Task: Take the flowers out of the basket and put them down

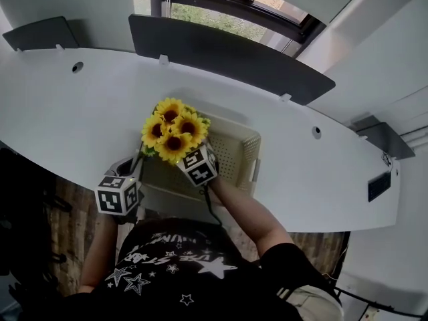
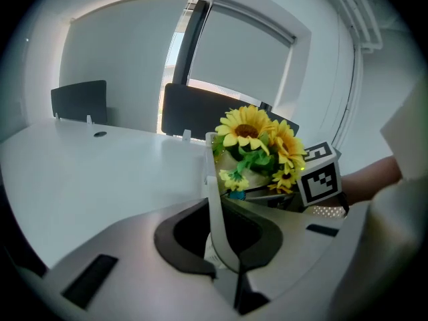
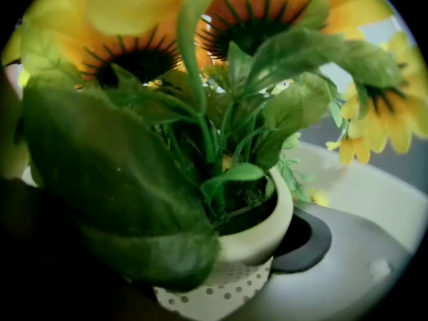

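A bunch of yellow sunflowers [image 1: 172,129] with green leaves stands in a small cream pot [image 3: 257,236] that has a dotted band at its base. My right gripper [image 1: 190,154] is shut on this pot and holds it over the left end of the cream perforated basket [image 1: 237,149]. Leaves hide the left jaw in the right gripper view. My left gripper [image 2: 224,259] is shut on the basket's thin left wall [image 2: 215,199], at the basket's near left corner. From there the sunflowers [image 2: 249,129] show above the rim.
The basket sits near the front edge of a long white table [image 1: 80,112]. Dark divider panels [image 1: 221,55] stand along the table's far side, with a window behind. Two round cable holes [image 1: 77,66] lie in the tabletop. The person's torso is close below the basket.
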Motion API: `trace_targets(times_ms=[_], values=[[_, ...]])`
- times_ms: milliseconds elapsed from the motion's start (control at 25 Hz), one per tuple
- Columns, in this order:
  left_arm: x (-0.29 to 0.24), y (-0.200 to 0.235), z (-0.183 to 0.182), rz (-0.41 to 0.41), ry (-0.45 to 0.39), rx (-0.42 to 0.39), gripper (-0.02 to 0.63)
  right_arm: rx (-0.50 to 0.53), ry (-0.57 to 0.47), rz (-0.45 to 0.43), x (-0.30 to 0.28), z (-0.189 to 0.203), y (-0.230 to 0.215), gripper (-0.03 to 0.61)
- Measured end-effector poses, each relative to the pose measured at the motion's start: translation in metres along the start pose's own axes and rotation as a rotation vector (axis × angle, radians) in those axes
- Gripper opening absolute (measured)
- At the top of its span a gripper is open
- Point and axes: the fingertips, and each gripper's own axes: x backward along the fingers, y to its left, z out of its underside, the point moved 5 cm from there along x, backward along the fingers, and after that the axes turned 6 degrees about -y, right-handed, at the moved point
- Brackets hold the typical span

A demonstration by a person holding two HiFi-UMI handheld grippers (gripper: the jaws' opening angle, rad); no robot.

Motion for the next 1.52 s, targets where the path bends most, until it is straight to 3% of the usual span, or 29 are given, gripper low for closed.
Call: trace_targets(times_ms=[240,520,760,960,1080,1200,1520], values=[[-0.005,-0.005,-0.002,-0.044,-0.011,-0.009,0.031,0.041,-0.046,-0.011,0.022,-0.025,-0.005,0.525],[0.001,-0.004,-0.001,-0.031,-0.059,-0.040,0.032,-0.009,-0.077,-0.025,0.041,-0.041,-0.016,0.525],[0.020,-0.001,-0.009,-0.056,-0.183,-0.048,0.147,-0.011,-0.118,-0.058,0.055,-0.057,-0.019,0.525],[0.039,0.010,-0.023,-0.124,-0.285,-0.045,0.150,-0.014,-0.137,-0.067,0.062,-0.067,-0.016,0.525],[0.046,0.021,-0.032,-0.131,-0.339,-0.081,0.150,-0.004,-0.160,-0.030,0.064,-0.078,-0.009,0.525],[0.042,0.033,-0.038,-0.091,-0.334,-0.129,0.150,-0.024,-0.164,0.005,0.065,-0.088,0.000,0.525],[0.033,0.068,-0.055,0.113,-0.306,-0.179,0.141,-0.087,-0.163,0.128,0.049,-0.108,0.020,0.525]])
